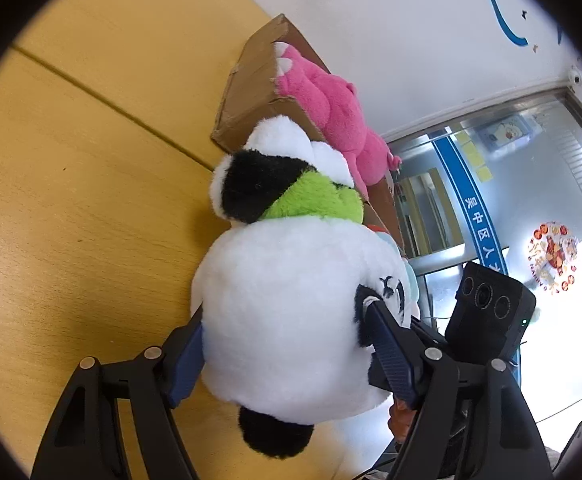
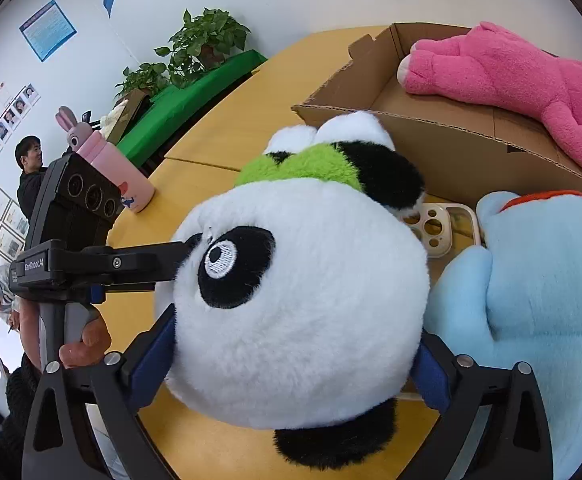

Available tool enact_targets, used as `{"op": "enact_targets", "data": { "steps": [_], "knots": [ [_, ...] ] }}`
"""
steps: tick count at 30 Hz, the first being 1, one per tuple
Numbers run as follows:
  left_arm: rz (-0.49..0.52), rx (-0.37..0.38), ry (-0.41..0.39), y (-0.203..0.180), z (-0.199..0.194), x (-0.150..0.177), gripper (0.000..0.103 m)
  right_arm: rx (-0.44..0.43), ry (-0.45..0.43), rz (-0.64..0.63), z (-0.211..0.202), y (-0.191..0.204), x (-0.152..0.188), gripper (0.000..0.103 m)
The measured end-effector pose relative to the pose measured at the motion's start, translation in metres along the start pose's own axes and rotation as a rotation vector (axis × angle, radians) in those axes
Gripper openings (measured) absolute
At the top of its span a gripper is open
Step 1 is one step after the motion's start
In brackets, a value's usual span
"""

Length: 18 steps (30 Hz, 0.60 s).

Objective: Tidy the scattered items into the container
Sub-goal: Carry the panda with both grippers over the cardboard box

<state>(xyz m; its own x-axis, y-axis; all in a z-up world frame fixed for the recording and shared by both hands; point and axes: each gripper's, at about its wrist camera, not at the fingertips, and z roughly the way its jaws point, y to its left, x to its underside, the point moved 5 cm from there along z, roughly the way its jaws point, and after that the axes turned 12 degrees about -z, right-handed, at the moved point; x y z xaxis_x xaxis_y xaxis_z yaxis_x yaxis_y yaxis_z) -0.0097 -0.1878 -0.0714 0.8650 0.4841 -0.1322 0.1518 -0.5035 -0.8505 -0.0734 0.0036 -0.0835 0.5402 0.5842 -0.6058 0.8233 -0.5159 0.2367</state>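
Nearest, both grippers squeeze the panda plush (image 2: 299, 312) by its round head: right gripper (image 2: 295, 364) spread wide, left gripper (image 1: 291, 344) pinching narrower from the other side. Its body points straight away toward the cardboard box (image 2: 443, 148) just beyond, pink plush (image 2: 531, 80) already inside.

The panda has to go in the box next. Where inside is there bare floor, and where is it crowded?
Bare cardboard shows in the box's near corner, between the near wall and the pink plush. Crowded: the pink plush lies along the far side, and the blue plush and a phone case fill the other end. The panda sits between both grippers, outside the near wall.
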Motion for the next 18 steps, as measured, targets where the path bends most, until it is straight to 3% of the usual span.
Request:
{"op": "enact_targets", "data": {
  "steps": [10, 18],
  "knots": [
    [0.197, -0.042, -0.082, -0.079, -0.023, 0.002, 0.069, 0.041, -0.144, -0.019, -0.055, 0.01, -0.017, 0.093],
    [0.395, -0.053, -0.106, -0.166, -0.02, -0.01, 0.069, 0.144, -0.26, -0.059, -0.116, 0.001, -0.046, 0.093]
  ]
}}
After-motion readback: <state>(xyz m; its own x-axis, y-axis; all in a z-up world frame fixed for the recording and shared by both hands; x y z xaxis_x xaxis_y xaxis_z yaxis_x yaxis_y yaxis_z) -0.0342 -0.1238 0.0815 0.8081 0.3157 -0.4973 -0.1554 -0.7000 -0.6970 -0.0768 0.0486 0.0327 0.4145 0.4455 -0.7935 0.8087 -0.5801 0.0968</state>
